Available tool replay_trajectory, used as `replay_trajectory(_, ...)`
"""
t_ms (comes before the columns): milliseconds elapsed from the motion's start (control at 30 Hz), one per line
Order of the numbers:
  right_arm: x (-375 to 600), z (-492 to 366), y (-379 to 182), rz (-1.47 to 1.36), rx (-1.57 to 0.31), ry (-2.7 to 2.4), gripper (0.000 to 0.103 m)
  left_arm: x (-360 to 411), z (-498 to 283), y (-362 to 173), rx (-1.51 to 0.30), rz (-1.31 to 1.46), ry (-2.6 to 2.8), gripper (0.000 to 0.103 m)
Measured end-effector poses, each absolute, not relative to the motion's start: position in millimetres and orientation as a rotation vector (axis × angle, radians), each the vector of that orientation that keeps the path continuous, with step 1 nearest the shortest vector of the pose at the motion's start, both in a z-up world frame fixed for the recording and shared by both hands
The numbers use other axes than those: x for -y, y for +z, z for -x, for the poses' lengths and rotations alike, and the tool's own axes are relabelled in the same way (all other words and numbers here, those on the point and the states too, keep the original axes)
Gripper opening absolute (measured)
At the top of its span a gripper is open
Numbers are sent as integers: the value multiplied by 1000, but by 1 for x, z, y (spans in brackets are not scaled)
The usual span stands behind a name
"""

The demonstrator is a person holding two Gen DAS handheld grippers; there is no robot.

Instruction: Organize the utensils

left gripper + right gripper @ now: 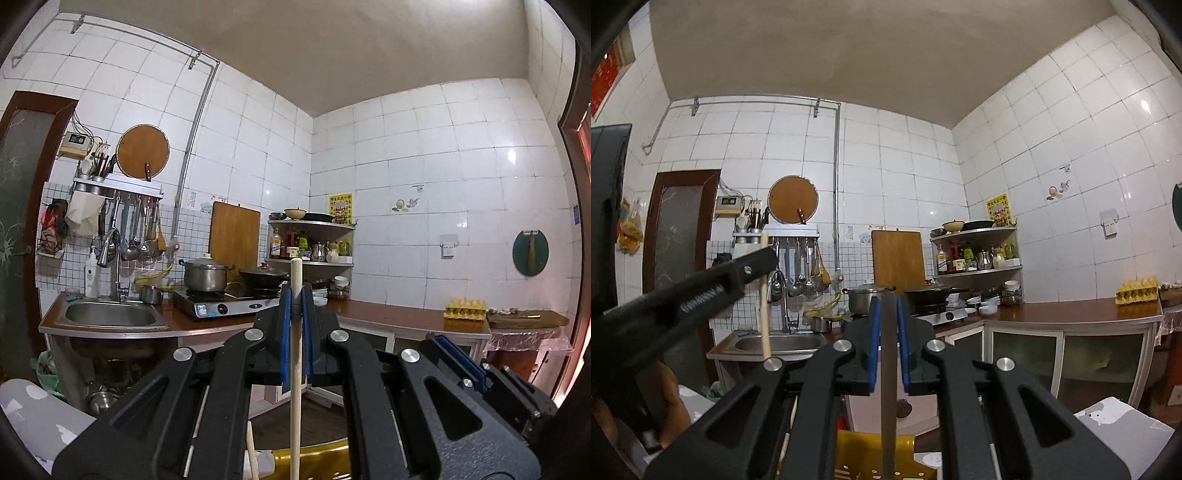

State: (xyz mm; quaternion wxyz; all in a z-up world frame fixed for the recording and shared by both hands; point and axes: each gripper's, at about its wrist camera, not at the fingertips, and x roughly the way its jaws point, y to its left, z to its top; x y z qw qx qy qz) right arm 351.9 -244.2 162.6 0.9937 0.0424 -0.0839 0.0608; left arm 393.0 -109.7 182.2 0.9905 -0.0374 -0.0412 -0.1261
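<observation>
1. Gripping a pale wooden handle [295, 369], your left gripper [296, 295] holds it upright between closed jaws
2. Your right gripper [887, 306] clamps a grey metal handle [888, 369] upright above the yellow basket [857, 454]

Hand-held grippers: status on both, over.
Left hand-held gripper shut on wooden handle, upright. Right hand-held gripper shut on grey metal handle. Both over yellow basket. Nothing blocking.

You see blue pads [285, 332] gripping a pale wooden handle [295, 369], white tiled walls [424, 147], a red-brown desk [388, 315], and a yellow basket [871, 454].
</observation>
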Motion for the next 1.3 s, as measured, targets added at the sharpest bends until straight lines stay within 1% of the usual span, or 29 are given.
replay_trajectory(400,240,-363,152,-42,174,98,10,104,-418,154,29,74,-218,5)
replay_trajectory(600,241,-367,143,-51,160,95,10,95,-435,135,-67,83,-214,5)
replay_trajectory(767,245,-363,142,-33,109,91,11,82,-439,129,-153,101,-210,6)
replay_trajectory(833,250,-360,145,-37,72,81,12,74,-435,133,-186,110,-215,13)
replay_trajectory(867,253,-359,147,-41,50,73,25,70,-430,137,-191,112,-203,26)
replay_trajectory(900,257,-357,149,-47,30,68,36,66,-426,141,-194,113,-197,41)
replay_trajectory(933,263,-351,152,-56,10,52,50,62,-420,145,-195,118,-191,46)
replay_trajectory(1000,270,-342,157,-56,-14,24,52,54,-407,157,-206,123,-190,56)
replay_trajectory(1033,274,-336,161,-49,-36,6,54,51,-401,162,-214,122,-194,58)
replay_trajectory(1067,278,-330,164,-48,-58,-3,61,46,-391,168,-220,120,-189,63)
replay_trajectory(1100,281,-325,166,-48,-73,-8,65,41,-382,172,-217,119,-182,69)
replay_trajectory(1133,284,-317,168,-46,-96,-13,71,37,-373,176,-214,117,-177,73)
replay_trajectory(1200,288,-296,172,-30,-115,-27,78,26,-351,183,-208,115,-164,86)
replay_trajectory(1233,290,-286,172,-25,-123,-36,85,23,-343,185,-208,117,-158,89)
replay_trajectory(1267,292,-276,173,-23,-136,-40,89,15,-328,187,-206,127,-146,95)
replay_trajectory(1300,293,-268,172,-23,-145,-40,91,9,-318,187,-208,134,-140,98)
